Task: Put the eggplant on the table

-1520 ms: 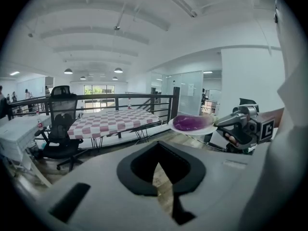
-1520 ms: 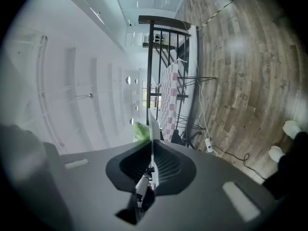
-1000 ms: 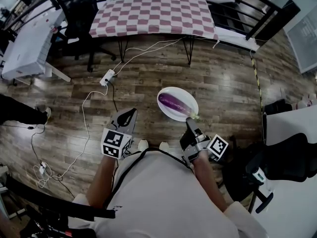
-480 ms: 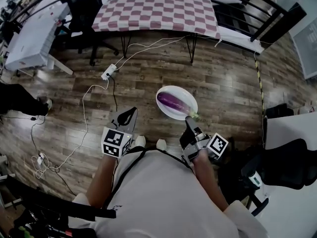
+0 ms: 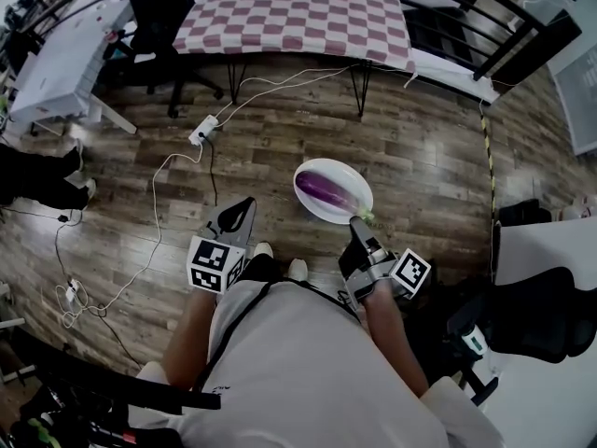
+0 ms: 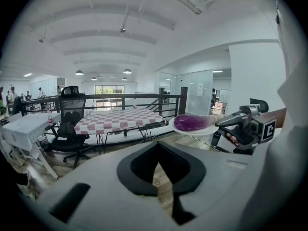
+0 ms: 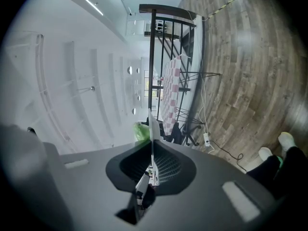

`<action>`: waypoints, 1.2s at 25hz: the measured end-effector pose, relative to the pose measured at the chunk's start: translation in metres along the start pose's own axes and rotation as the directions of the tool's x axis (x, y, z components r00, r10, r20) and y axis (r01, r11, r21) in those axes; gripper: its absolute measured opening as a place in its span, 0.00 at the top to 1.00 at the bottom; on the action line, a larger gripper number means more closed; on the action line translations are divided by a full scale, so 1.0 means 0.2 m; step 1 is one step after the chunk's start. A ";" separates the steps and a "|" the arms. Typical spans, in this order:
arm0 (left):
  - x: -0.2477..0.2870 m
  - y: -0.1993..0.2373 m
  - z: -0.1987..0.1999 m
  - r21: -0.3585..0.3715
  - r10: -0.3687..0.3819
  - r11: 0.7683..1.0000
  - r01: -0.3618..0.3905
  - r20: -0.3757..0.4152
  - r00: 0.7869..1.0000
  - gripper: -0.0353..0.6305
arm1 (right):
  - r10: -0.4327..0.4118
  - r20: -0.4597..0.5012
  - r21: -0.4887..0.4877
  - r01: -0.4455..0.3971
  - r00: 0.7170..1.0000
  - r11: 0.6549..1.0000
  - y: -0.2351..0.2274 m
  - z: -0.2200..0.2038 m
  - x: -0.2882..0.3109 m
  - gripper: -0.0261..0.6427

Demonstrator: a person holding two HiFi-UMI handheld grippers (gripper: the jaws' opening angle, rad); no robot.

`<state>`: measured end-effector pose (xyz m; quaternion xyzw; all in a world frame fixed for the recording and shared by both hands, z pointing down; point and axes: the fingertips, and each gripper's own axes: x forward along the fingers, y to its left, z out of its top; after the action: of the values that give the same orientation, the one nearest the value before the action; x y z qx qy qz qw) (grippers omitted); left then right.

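A purple eggplant [image 5: 324, 190] lies on a white oval plate [image 5: 312, 213] that hangs above the wooden floor. My right gripper [image 5: 357, 227] is shut on the plate's near rim, beside the eggplant's green stem. In the right gripper view the plate [image 7: 152, 129] shows edge-on between the jaws. My left gripper [image 5: 244, 203] is shut with nothing in it, level with the plate and to its left. The left gripper view shows the eggplant [image 6: 192, 122] at the right. The table with the red-and-white checked cloth [image 5: 289, 21] stands ahead, across the floor.
A black office chair [image 5: 154, 3] stands left of the checked table, with a white desk [image 5: 56, 63] further left. A power strip [image 5: 201, 135] and white cables lie on the floor. Black railings run behind the table. Another black chair [image 5: 541, 306] is at the right.
The view has shifted slightly as the person stepped, their feet changing place. Both grippers, the plate and the eggplant keep the same pose.
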<state>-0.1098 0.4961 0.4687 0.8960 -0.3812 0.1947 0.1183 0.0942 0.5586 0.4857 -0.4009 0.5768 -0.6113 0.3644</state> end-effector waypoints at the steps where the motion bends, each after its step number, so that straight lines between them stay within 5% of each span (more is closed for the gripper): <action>1: 0.00 0.00 0.00 -0.001 0.000 1.000 0.000 -0.002 1.000 0.94 | -0.001 0.001 0.002 0.001 1.000 1.000 0.00 0.00 0.00 0.93; 15: 0.20 0.17 0.03 0.005 -0.042 0.999 0.042 -0.021 0.999 0.94 | -0.012 0.046 0.003 0.012 0.999 1.000 -0.01 0.10 0.16 0.93; 30: 0.56 0.61 0.26 0.036 -0.091 0.995 0.092 -0.024 0.996 0.94 | 0.030 0.080 -0.014 -0.029 0.996 0.999 0.12 0.27 0.73 0.93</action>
<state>-0.1143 0.3228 0.4781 0.9123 -0.3345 0.2062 0.1148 0.0830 0.4019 0.4732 -0.4190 0.5716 -0.5854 0.3937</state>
